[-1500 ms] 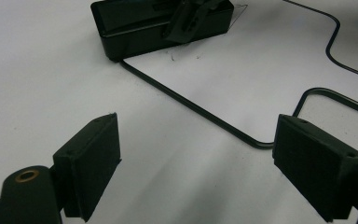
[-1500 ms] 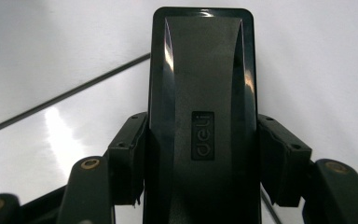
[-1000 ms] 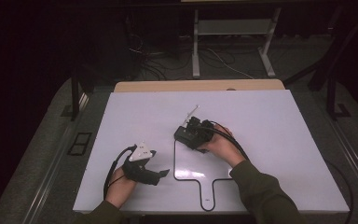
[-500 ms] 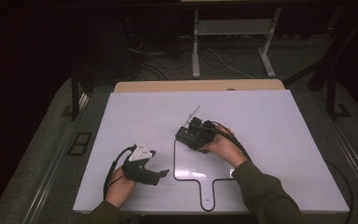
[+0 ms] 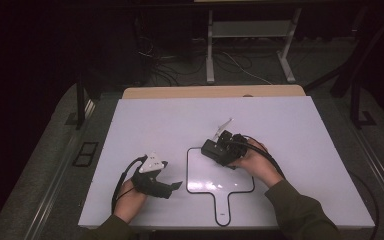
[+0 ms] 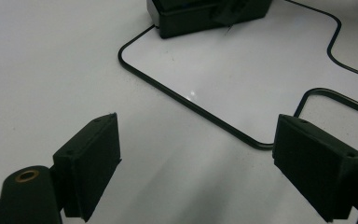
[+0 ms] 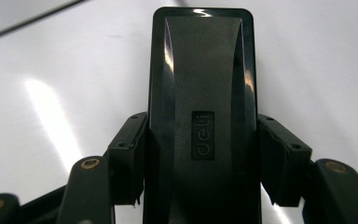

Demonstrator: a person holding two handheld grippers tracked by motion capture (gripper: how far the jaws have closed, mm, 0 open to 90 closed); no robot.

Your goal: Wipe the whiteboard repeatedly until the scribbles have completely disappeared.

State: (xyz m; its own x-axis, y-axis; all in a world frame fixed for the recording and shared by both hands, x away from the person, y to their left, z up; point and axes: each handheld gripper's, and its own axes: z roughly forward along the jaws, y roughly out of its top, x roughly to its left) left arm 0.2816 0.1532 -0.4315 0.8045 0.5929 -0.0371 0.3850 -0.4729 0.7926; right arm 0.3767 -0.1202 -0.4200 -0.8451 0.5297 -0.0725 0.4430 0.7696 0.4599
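white tabletop (image 5: pixel 290 130) on a dark floor, marked with a black paddle-shaped outline (image 5: pixel 221 187) near the front edge; tan strip (image 5: pixel 215 92) along the far edge. beyond it, pale stand legs (image 5: pixel 211 55) and loose cables (image 5: pixel 165 65) on the floor in a dim room.

black oblong case (image 7: pixel 203 116) clamped from both sides by the right gripper (image 5: pixel 219 150), over the upper right corner of the outline. in the high view, just a dark block at the gripper's tip; resting on the table or lifted, cannot tell.

left gripper (image 5: pixel 172 187) near the front left, just left of the outline, jaws spread wide with nothing between them, well apart from the case.

right gripper view up close: glossy lid, a small embossed "deli" label (image 7: pixel 203 135), both pads flat against the long sides. left gripper view: bare white surface between the open jaws, the outline's rounded corner (image 6: pixel 261 144) ahead, and one end of the case (image 6: pixel 209 16) at the top edge.
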